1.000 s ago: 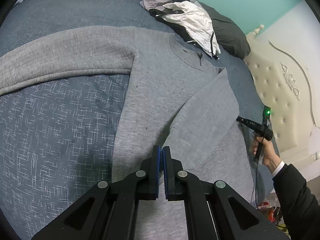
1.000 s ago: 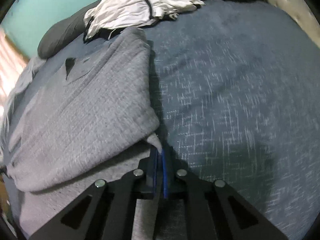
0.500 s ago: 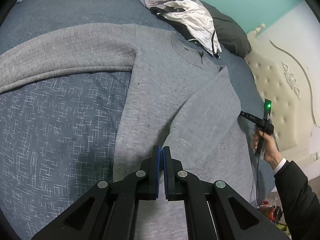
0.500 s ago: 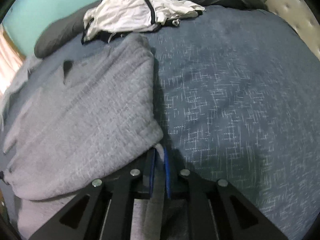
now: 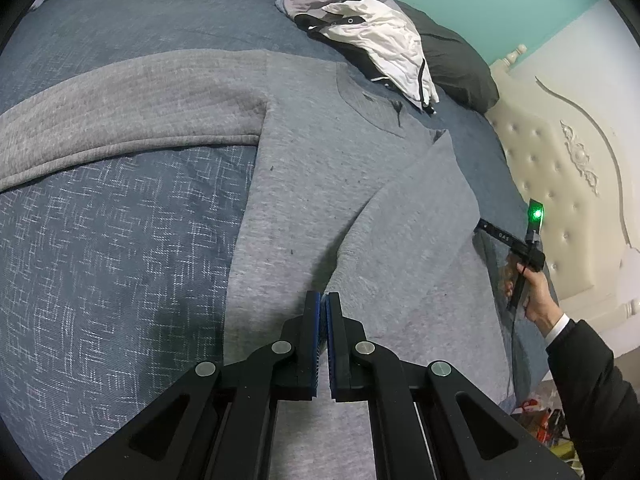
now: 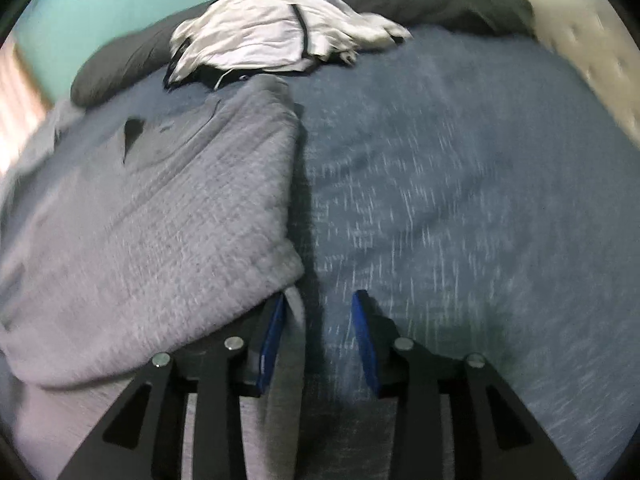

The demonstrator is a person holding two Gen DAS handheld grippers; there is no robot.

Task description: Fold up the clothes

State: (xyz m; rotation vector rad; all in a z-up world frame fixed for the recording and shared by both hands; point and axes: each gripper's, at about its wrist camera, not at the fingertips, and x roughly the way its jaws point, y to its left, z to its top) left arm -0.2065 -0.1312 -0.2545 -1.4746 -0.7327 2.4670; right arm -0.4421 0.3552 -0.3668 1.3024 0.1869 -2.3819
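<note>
Spread flat on the blue bedspread [image 5: 120, 264]: a grey sweatshirt [image 5: 304, 184], long axis running from the hem near the left gripper [image 5: 323, 300] up to the neckline, which points toward the dark pillow [image 5: 452, 60] and the crumpled white-and-black garment [image 5: 380, 40] at the far edge. One sleeve [image 5: 120, 120] stretched straight out to the left across the bedspread; the other side folded inward, lying diagonally over the body with its edge toward the middle.

Left gripper hovering over the lower body of the sweatshirt, blue pads pressed together with nothing between them.

Seen only from the left wrist: the outstretched sleeve, the cream tufted headboard [image 5: 560, 184], a hand [image 5: 536, 296] in a dark sleeve with the right gripper [image 5: 480, 226] beside the folded edge, a green light on it.

Seen only from the right wrist — blurred — the folded panel from its outer side, thick and quilted, and the right gripper [image 6: 320, 300] with jaws opening, a strip of grey cloth against the left pad, the right pad clear of it.

Wide bare bedspread to the right of the fold; more open bedspread below the outstretched sleeve.
</note>
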